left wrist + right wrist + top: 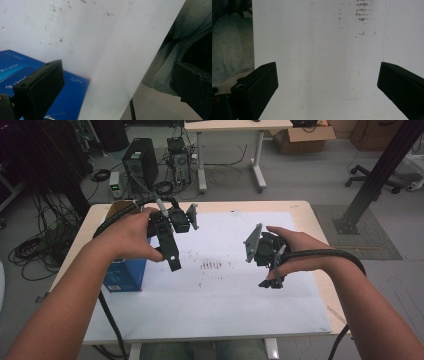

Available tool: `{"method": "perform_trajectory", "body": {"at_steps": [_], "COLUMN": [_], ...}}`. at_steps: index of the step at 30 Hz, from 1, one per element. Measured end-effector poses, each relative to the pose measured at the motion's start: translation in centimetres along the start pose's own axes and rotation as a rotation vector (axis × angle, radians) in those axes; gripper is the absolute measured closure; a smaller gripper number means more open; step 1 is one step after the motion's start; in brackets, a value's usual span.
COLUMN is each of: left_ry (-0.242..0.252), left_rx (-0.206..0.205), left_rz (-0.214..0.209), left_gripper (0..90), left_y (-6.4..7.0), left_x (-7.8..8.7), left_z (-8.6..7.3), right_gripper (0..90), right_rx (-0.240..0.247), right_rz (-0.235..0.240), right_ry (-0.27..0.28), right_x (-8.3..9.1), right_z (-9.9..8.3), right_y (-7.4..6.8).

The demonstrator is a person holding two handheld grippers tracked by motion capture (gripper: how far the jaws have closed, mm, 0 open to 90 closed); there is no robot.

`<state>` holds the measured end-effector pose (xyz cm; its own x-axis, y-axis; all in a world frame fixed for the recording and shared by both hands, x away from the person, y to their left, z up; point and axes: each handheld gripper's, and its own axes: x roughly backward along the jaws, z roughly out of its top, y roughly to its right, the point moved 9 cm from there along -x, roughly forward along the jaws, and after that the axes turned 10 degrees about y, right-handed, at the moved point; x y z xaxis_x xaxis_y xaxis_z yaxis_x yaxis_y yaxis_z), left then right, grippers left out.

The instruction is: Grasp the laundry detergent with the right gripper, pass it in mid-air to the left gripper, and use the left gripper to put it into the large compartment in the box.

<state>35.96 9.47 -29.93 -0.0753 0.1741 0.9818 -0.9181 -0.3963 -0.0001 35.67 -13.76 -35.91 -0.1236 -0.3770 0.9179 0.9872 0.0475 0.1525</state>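
From the high view, both hands were up over the worktop (320, 220), nothing in either one. The left hand-held gripper (172, 254) hung at about ten o'clock of the white sheet (225, 300), its jaws pointing down toward the person, just beside the blue box (125, 276). That box sat at the sheet's nine o'clock edge, right by the worktop's left rim, under the left hand (127, 235). The right hand-held gripper (270, 282) hovered toward three o'clock, well apart from the left one, with a cluster of brown marks (211, 265) on the sheet between them. Plenty of bare sheet lay toward six o'clock, all the way to the near edge.

In the left gripper view, the left hand-held gripper (120, 85) had its jaws spread wide, gripping nothing. The blue box (72, 97) lay at seven o'clock, behind the left jaw, touching the white sheet (105, 45). The sheet's edge ran on a slant from one o'clock down to six, with grey trousers (175, 45) beyond it.

In the right gripper view, the right hand-held gripper (327, 90) was wide apart too, with bare white sheet (319, 50) between the jaws. Brown marks (362, 11) sat at one o'clock, and the sheet's straight edge ran down at ten o'clock, grey fabric (229, 45) past it.
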Motion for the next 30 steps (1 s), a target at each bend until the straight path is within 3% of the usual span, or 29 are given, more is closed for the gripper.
{"method": "perform_trajectory", "body": {"at_steps": [2,7,12,30], "left_ry": [-0.002,0.001,-0.025,-0.041], "left_rx": [-0.011,-0.083,-0.116,-0.145], "left_rz": [-0.018,-0.052,-0.046,-0.060], "left_gripper": [0.3,0.2,0.3,0.2], "left_y": [0.1,0.4,0.4,0.3], "left_x": [-0.2,-0.4,-0.7,-0.9], "left_z": [-0.1,0.2,0.4,0.5], "right_gripper": [3.4,3.5,3.6,3.6], "right_rx": [0.003,0.005,-0.011,-0.035], "right_rz": [0.006,0.022,0.027,0.027], "right_ry": [0.000,-0.016,-0.021,-0.002], "right_x": [-0.1,-0.5,-0.7,-1.2], "right_z": [0.0,-0.3,-0.8,-1.5], "right_y": [0.2,0.6,0.7,0.8]}}
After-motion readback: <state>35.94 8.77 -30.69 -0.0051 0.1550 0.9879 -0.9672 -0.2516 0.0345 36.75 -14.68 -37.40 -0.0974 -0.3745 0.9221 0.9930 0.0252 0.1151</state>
